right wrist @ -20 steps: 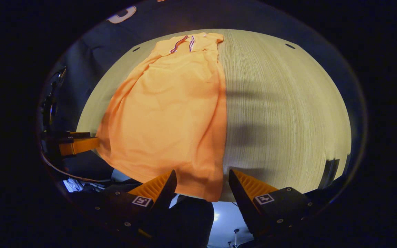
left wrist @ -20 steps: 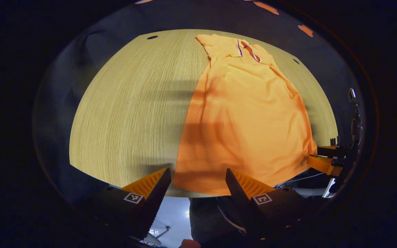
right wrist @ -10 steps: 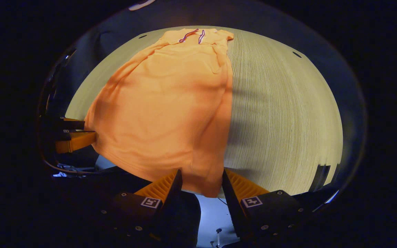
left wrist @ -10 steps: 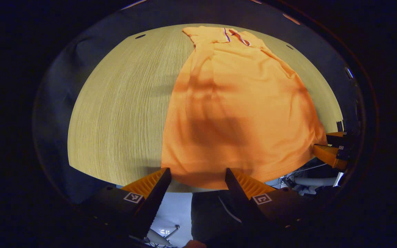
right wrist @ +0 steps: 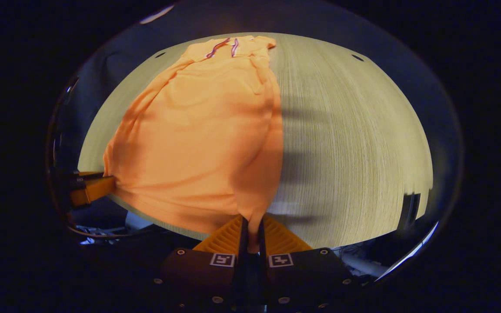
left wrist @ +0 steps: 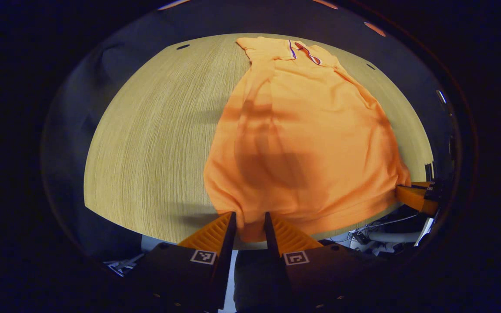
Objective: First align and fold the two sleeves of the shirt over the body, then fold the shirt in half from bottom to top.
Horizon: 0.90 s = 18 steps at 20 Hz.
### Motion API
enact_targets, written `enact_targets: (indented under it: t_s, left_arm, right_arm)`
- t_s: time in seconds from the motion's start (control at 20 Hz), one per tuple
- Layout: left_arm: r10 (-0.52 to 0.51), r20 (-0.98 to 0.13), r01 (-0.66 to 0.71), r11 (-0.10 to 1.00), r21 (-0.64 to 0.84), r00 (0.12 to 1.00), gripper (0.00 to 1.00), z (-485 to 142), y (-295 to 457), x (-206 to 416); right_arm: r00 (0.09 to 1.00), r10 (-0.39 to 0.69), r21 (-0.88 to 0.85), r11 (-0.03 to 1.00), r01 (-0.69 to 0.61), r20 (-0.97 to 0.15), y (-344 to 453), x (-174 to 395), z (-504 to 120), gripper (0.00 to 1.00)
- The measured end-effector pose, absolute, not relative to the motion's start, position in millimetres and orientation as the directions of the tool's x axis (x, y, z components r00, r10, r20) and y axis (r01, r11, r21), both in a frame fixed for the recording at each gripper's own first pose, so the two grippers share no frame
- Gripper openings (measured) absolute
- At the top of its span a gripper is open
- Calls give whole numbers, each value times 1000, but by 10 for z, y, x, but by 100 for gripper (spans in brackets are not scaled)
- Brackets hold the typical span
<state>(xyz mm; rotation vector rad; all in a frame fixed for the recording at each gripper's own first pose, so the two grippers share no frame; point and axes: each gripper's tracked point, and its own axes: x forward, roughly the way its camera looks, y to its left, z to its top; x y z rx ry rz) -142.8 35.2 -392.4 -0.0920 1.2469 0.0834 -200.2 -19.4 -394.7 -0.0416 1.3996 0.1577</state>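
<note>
Sleeves look already folded in — left gripper view: the shirt [left wrist: 302,139] lies long on the table [left wrist: 155,143], left gripper [left wrist: 249,226] nipping its near hem. Right gripper view: right gripper [right wrist: 250,232] clamps the other hem corner — bottom-to-top fold remains.

The orange shirt [left wrist: 311,143] is lying lengthwise on the desk [left wrist: 155,134], sleeves already folded over the body. Its striped collar [left wrist: 301,50] is resting at the far end. The bottom hem [right wrist: 189,213] is bunching and lifting at both near corners.
</note>
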Motion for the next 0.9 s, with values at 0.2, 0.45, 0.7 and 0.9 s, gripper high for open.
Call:
enact_targets:
  t_s: [0.2,0.45,0.7,0.9]
  left_arm:
    - [11,-947,-106,994,-24,321,41,-3913,348,-1448]
    - [1,-930,-114,993,-44,366,6,-3917,287,-1395]
    - [-42,-929,-101,991,-85,367,7,-3900,302,-1410]
    - [-45,-931,-91,992,-83,363,1,-3891,298,-1402]
  right_arm:
    - [156,80,56,987,-151,-985,-180,-1999,-3943,16]
    - [153,71,48,987,-154,-986,-186,-2004,-3934,17]
    - [193,80,57,991,-123,-978,-171,-1955,-3958,17]
    - [171,102,81,989,-124,-980,-120,-1992,-3927,0]
